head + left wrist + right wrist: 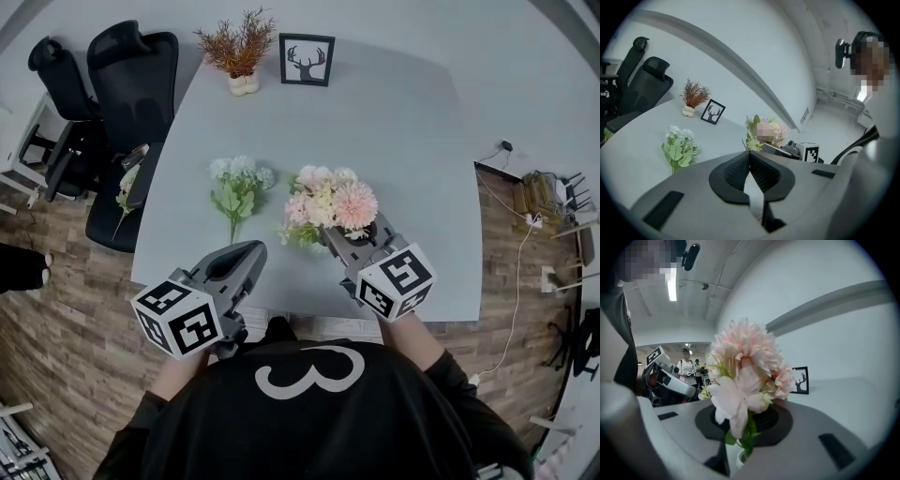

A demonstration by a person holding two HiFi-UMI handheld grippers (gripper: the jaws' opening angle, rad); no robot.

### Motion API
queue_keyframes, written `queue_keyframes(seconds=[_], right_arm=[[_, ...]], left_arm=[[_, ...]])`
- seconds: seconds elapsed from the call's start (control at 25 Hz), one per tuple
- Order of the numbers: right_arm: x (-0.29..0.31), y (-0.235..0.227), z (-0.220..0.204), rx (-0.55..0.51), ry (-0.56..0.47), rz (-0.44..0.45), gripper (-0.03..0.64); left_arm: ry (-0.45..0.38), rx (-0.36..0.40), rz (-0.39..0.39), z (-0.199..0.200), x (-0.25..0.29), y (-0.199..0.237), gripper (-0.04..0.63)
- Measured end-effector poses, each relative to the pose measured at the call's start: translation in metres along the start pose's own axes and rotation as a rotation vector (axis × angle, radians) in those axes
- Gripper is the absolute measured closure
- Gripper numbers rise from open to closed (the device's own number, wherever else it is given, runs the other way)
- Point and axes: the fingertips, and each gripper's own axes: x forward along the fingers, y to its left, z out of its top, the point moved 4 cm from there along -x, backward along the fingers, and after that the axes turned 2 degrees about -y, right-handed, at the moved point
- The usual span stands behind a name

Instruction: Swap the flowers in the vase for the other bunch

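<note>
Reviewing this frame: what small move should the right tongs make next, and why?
Probably a slow lift straight up. The right tongs appear closed on the stems of the pink bouquet, which stand in the white vase. The other bunch lies ready on the table. A sideways pull might tip the vase.

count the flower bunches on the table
3: pink bunch near the front edge; white-and-green bunch lying flat to its left; reddish dried bunch standing in a small pot at the far edge. None looks hidden.
</note>
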Motion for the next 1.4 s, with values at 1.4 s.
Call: queue_keyframes(seconds=[1.4], right_arm=[[-0.106,-0.080,0.009,0.219,-0.046,-0.233,0.535]], left_arm=[[0.079,0.016,-0.088,-0.021,0.040,-0.033,0.584]])
